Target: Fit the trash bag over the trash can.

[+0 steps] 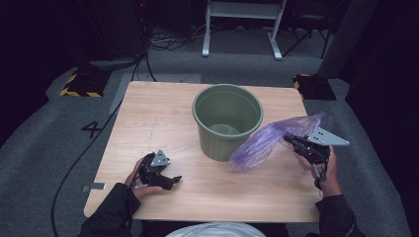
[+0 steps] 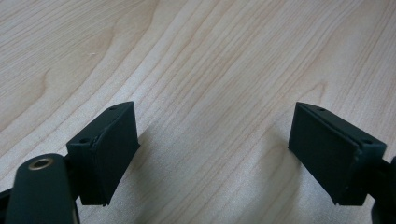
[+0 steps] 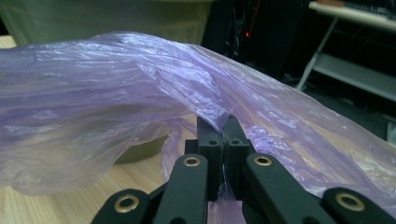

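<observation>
A thin purple plastic bag (image 1: 269, 140) hangs in the air to the right of a green bucket (image 1: 227, 121) that stands upright on the wooden table (image 1: 163, 118). My right gripper (image 1: 290, 140) is shut on the bag's edge; in the right gripper view the film (image 3: 116, 102) is pinched between the closed jaws (image 3: 224, 126) and billows to the left. The bag's low end touches the table by the bucket's base. My left gripper (image 1: 174, 180) rests low at the table's front left, held by a hand. Its jaws (image 2: 215, 149) stand wide open over bare wood, with nothing between them.
The bucket looks empty inside. Past the table's far edge lie cables (image 1: 168, 42), a white metal frame (image 1: 242, 24) and yellow-and-black floor blocks (image 1: 81, 84). A white frame (image 3: 350, 60) also stands behind the bag in the right gripper view.
</observation>
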